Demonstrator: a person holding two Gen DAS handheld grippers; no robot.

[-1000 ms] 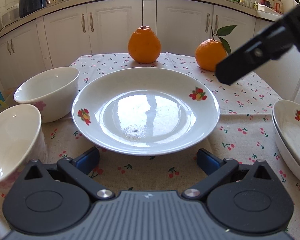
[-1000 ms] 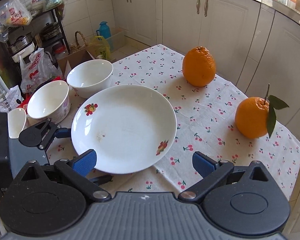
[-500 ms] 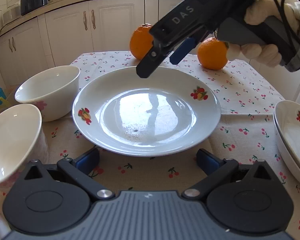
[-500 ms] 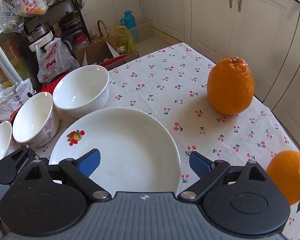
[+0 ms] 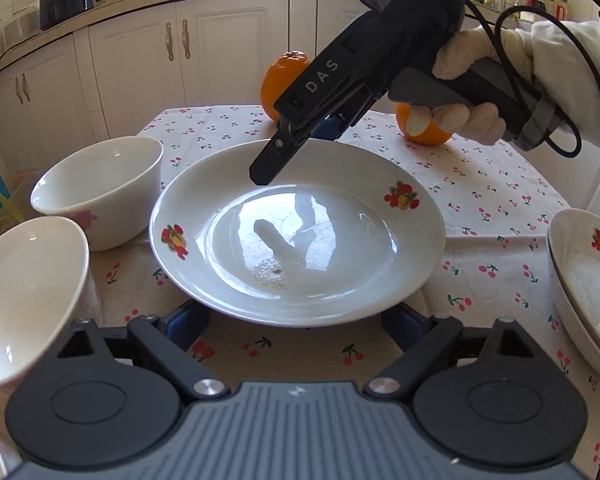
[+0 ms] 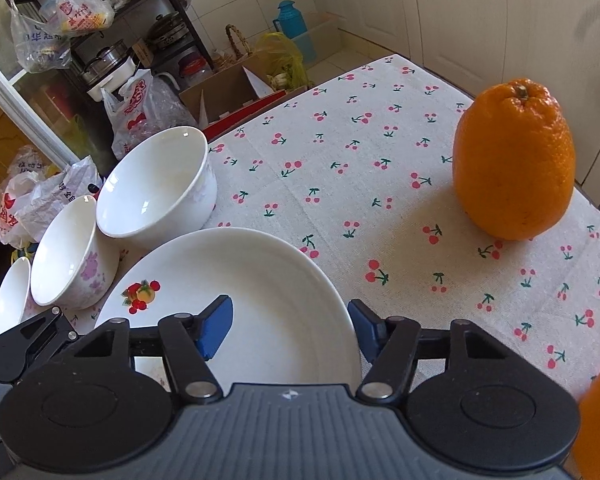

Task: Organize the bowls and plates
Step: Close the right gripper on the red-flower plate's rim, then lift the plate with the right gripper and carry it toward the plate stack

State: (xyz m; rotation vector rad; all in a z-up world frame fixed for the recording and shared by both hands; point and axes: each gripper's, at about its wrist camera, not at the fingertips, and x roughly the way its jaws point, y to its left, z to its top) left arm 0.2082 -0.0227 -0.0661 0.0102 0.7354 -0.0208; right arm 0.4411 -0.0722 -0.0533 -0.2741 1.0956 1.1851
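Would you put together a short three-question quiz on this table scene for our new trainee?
1. True or false: the bowls stand mouth up beside the large plate.
2. What lies between the fingers of the right gripper? A) a bowl's rim B) the large plate's rim C) an orange
3. How many oranges are on the tablecloth?

Key:
1. True.
2. B. The jaws are closing with the plate's rim between them: one pad is over the plate, the other outside it, and neither presses on it yet.
3. Two.
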